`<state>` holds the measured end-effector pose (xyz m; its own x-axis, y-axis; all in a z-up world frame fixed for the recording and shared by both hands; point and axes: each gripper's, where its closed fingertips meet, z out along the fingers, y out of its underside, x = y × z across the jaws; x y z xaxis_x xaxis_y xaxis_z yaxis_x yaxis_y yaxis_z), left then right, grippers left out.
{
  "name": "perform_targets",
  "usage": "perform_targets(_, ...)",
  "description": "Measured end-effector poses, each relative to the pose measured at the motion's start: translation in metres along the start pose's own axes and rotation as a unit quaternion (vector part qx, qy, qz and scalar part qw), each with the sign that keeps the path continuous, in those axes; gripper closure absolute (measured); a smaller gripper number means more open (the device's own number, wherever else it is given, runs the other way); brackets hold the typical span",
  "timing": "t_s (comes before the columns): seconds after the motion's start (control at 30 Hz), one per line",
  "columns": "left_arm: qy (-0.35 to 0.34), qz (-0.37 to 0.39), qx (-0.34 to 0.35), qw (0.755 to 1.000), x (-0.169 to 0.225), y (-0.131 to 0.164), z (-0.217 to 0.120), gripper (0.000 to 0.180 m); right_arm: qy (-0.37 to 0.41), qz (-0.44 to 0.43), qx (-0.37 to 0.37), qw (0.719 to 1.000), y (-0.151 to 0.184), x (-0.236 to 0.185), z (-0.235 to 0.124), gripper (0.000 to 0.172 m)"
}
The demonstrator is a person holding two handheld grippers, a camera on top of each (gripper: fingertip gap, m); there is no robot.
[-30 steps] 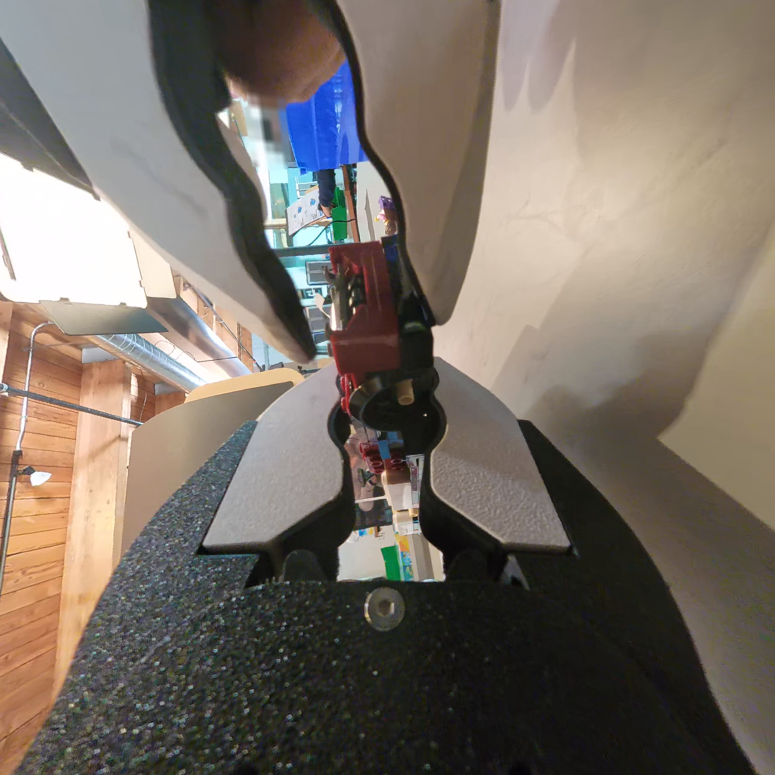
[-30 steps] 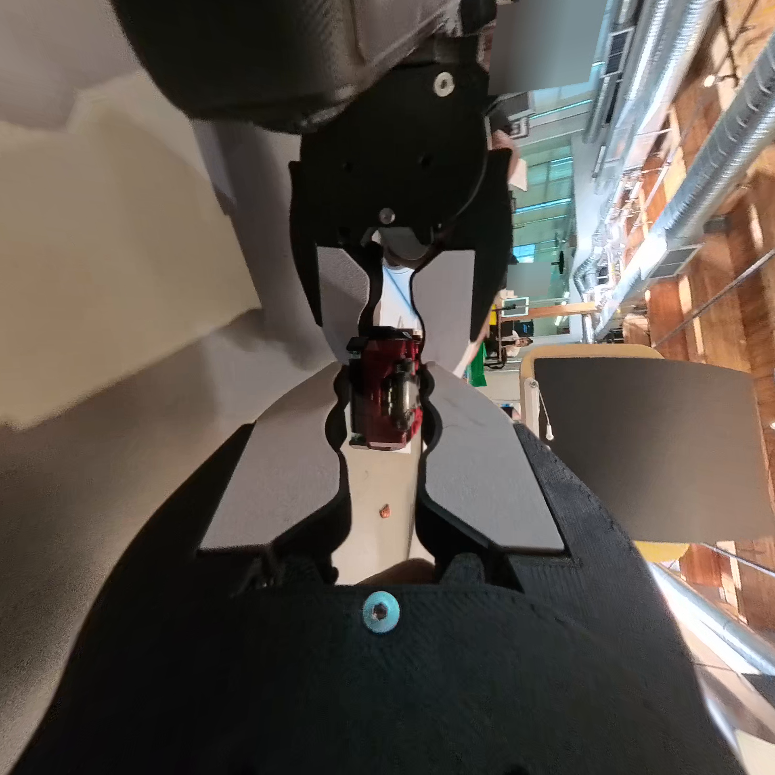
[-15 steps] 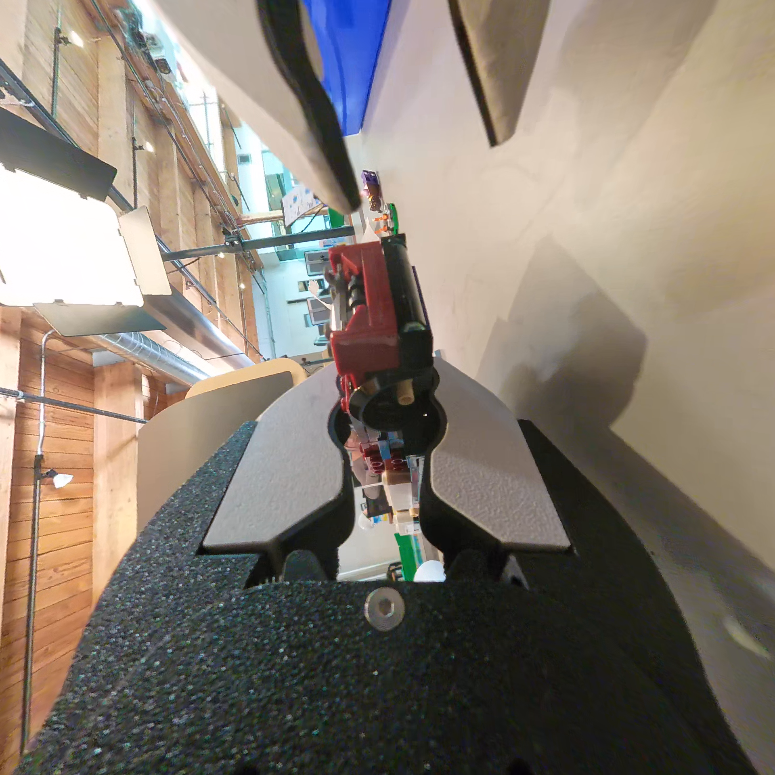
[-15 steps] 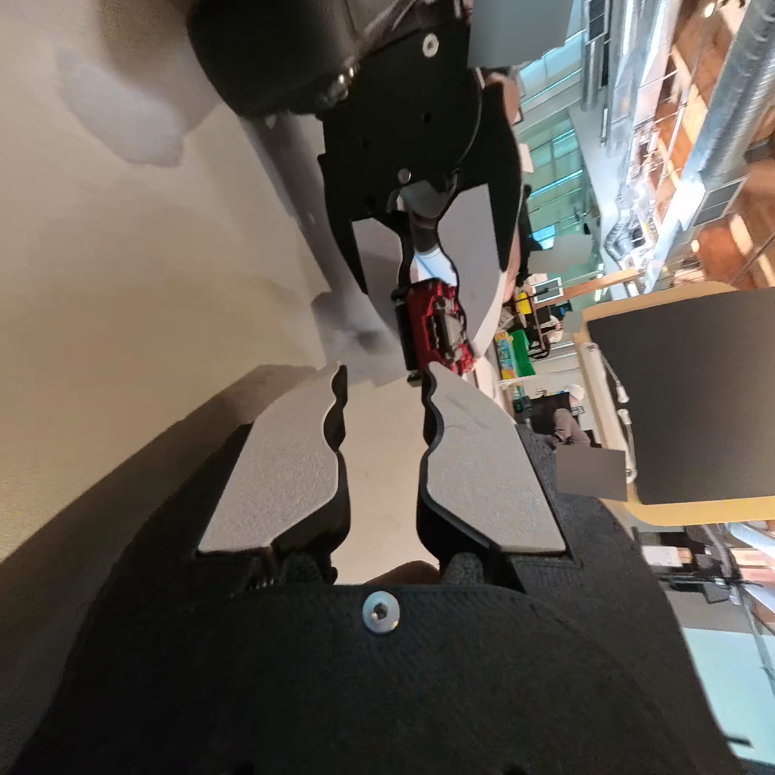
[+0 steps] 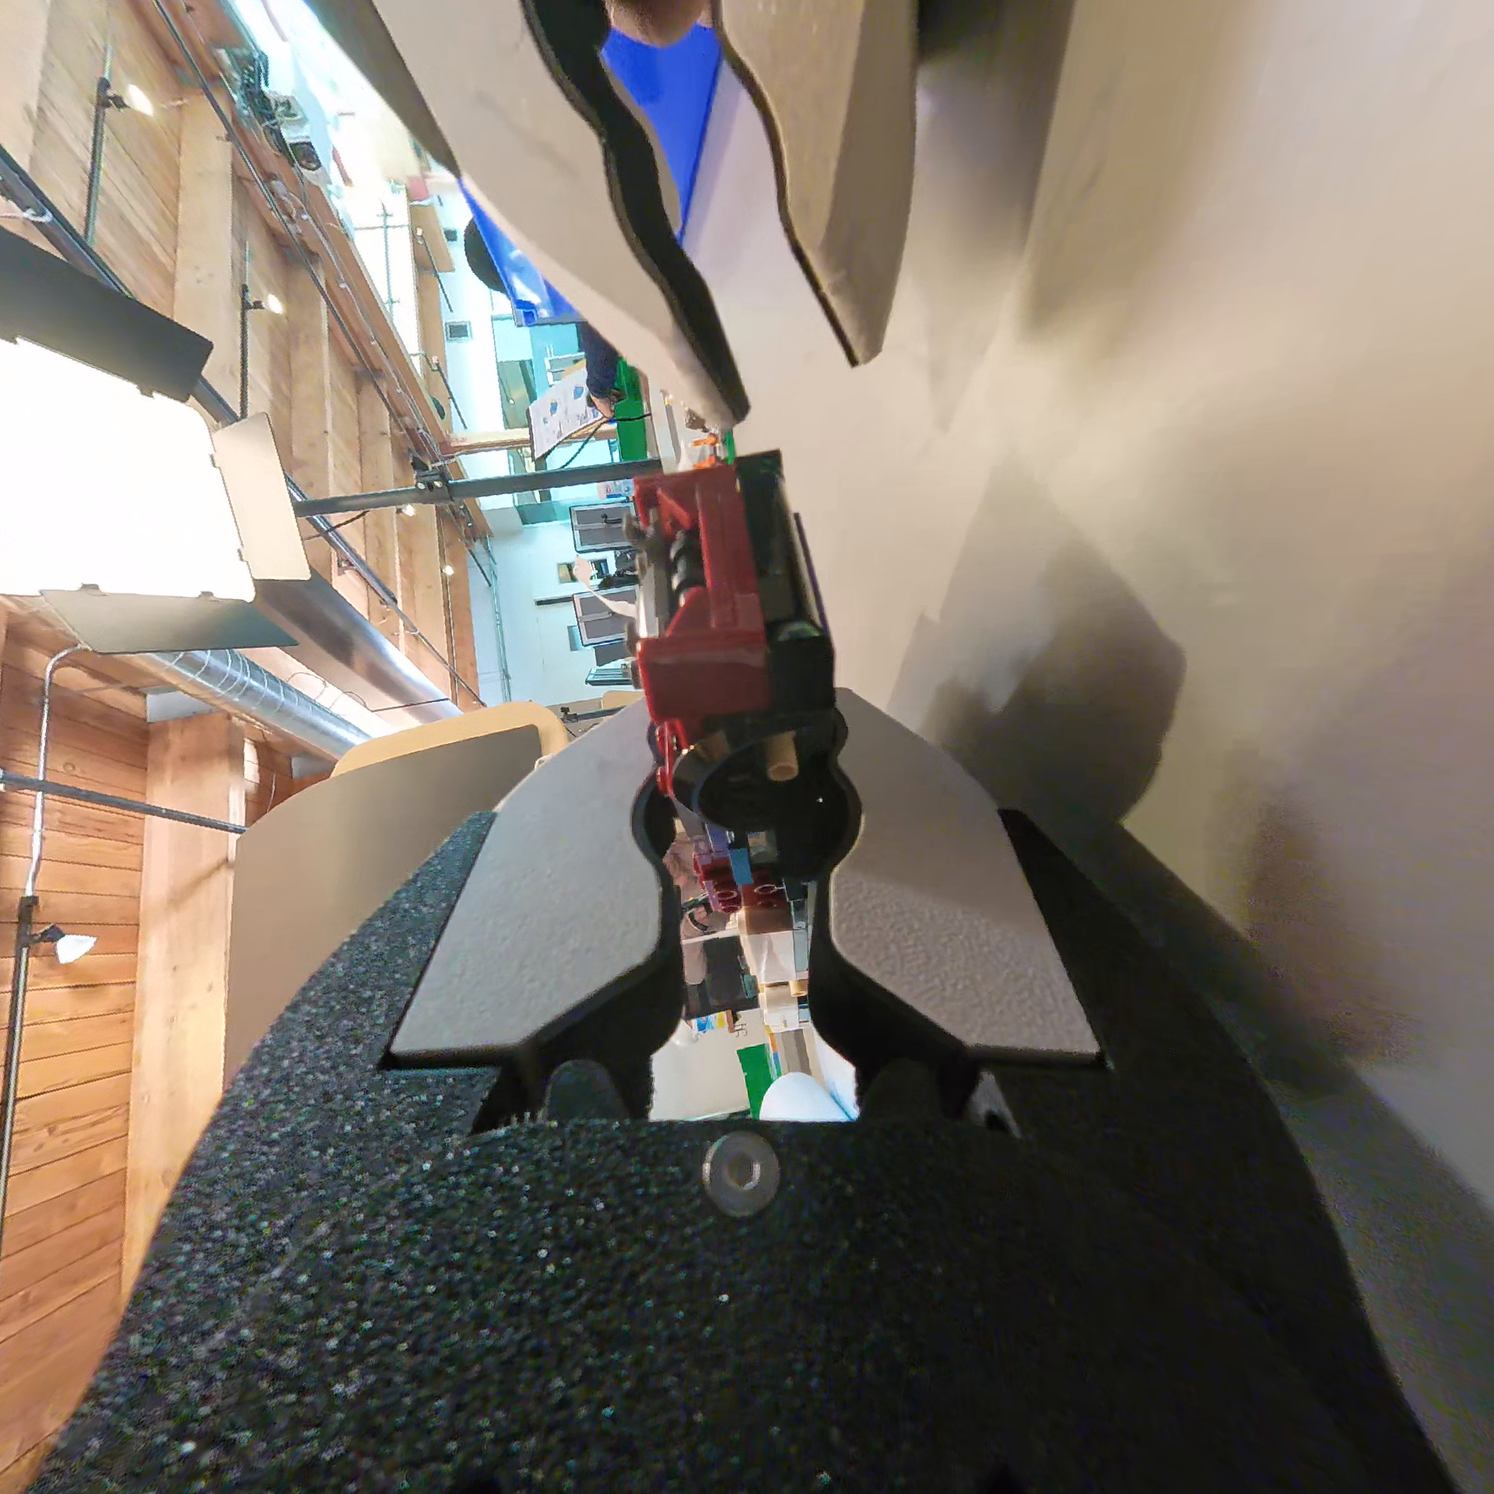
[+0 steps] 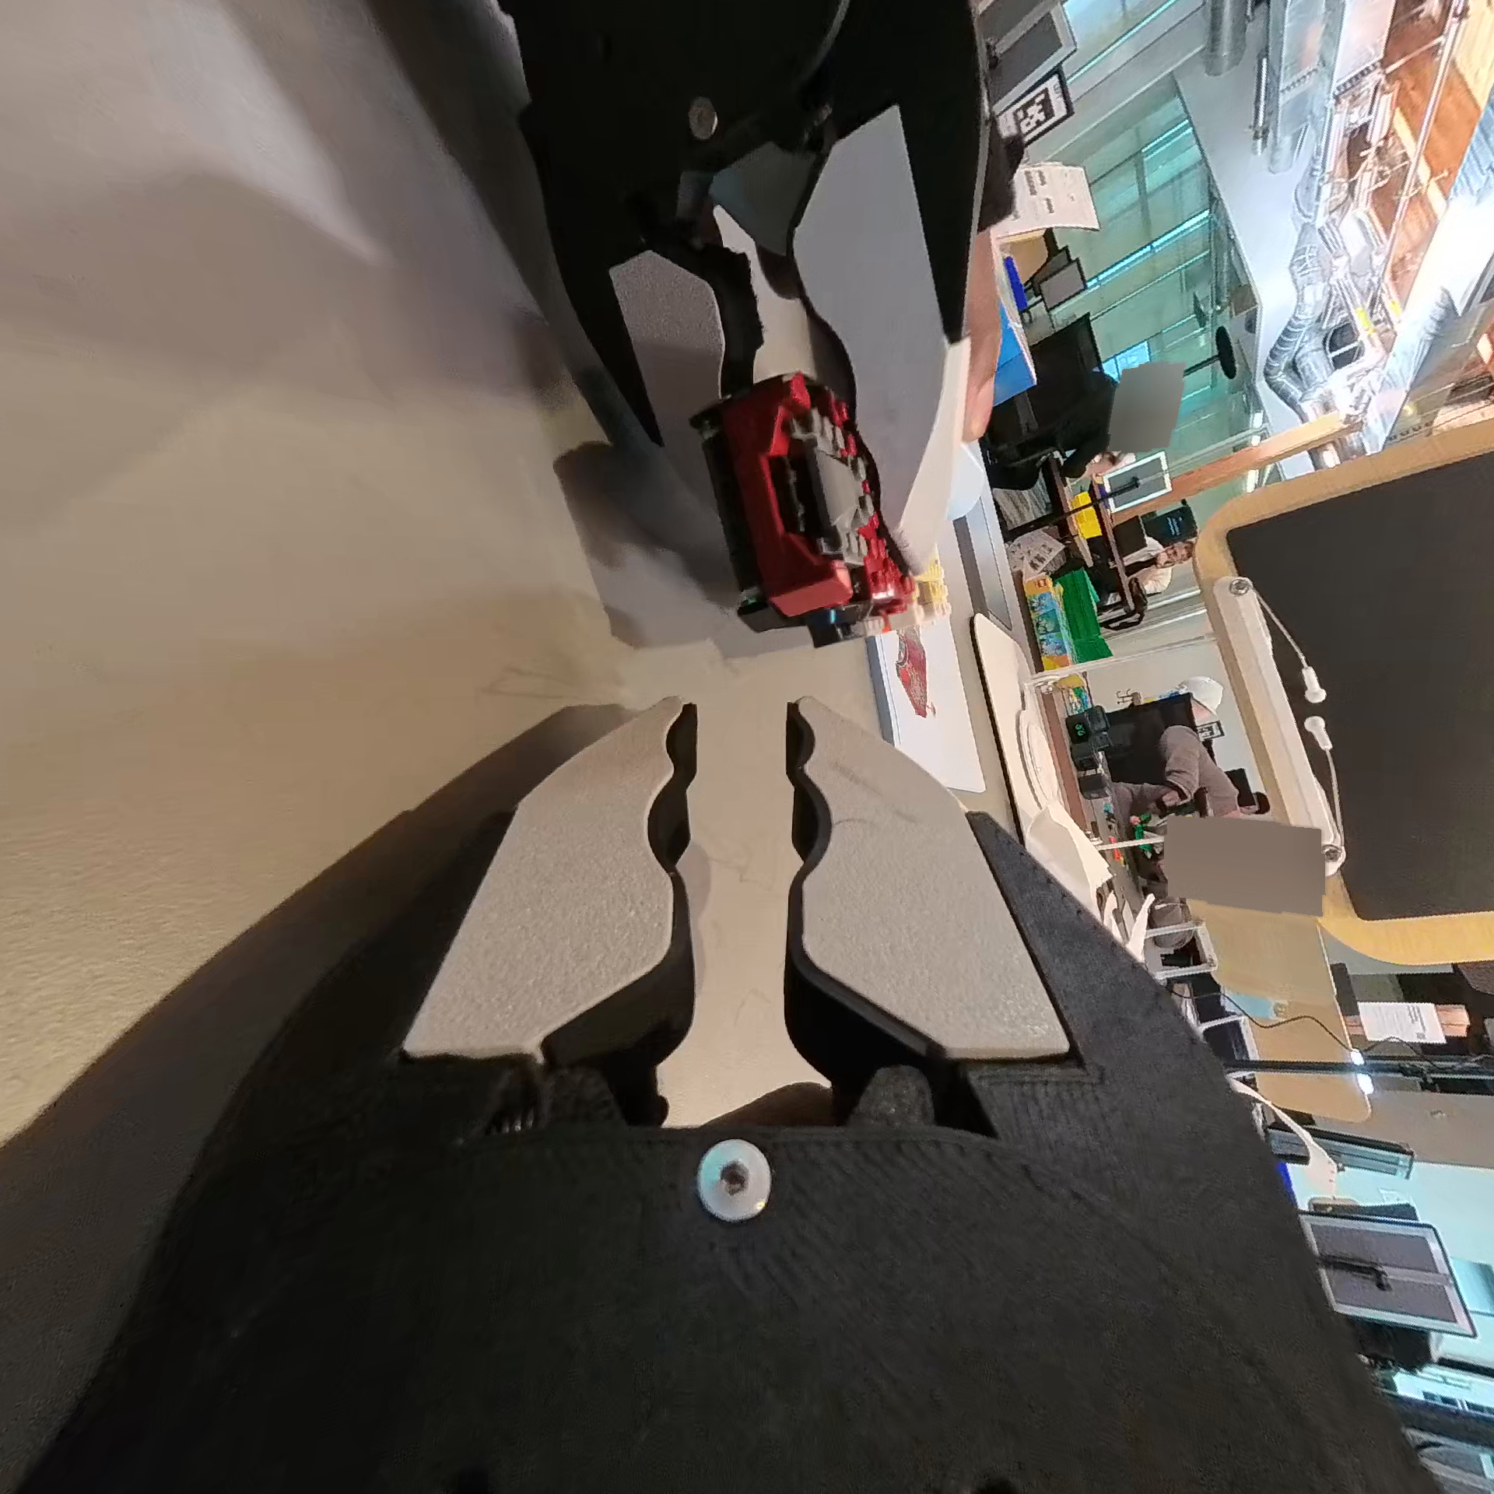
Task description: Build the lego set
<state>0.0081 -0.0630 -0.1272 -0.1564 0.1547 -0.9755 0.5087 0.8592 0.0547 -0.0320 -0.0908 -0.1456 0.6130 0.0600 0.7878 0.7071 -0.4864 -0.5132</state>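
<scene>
While clamped: left tool [image 5: 748,776], brick model [image 5: 719,614]

Both wrist views rolled sideways, close over the pale table [image 5: 1213,404]; left view faces along its fingers at the red brick model [image 5: 711,598], very near; right view faces it from opposite, farther; both share model and table.

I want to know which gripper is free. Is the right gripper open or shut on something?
Open. The right gripper has bare beige table showing between its fingers; the red and black brick model sits apart, in the left gripper.
</scene>
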Motion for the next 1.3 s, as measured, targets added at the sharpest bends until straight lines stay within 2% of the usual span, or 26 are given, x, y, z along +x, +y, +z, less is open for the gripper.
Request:
perform_targets(0.4,-0.003,-0.008,-0.003,1.0,-0.001,0.007,0.0,0.147,-0.001,-0.004,-0.004,1.0,0.0,-0.001,0.001,0.154)
perform_targets(0.83,-0.009,-0.007,0.006,1.0,-0.002,0.002,0.0,0.147,-0.001,-0.007,-0.014,1.0,0.003,-0.003,0.004,0.159)
perform_targets(1.03,-0.017,-0.004,0.005,1.0,-0.005,0.001,0.001,0.147,0.002,-0.007,-0.024,1.0,0.005,-0.003,0.003,0.156)
perform_targets(1.17,-0.027,0.001,-0.002,1.0,-0.007,0.002,0.002,0.147,0.046,-0.037,-0.041,0.997,0.003,0.013,-0.013,0.153)
perform_targets(1.3,-0.033,0.004,-0.01,0.999,-0.005,0.003,0.003,0.147,0.072,-0.03,-0.069,0.995,0.007,0.029,-0.05,0.154)
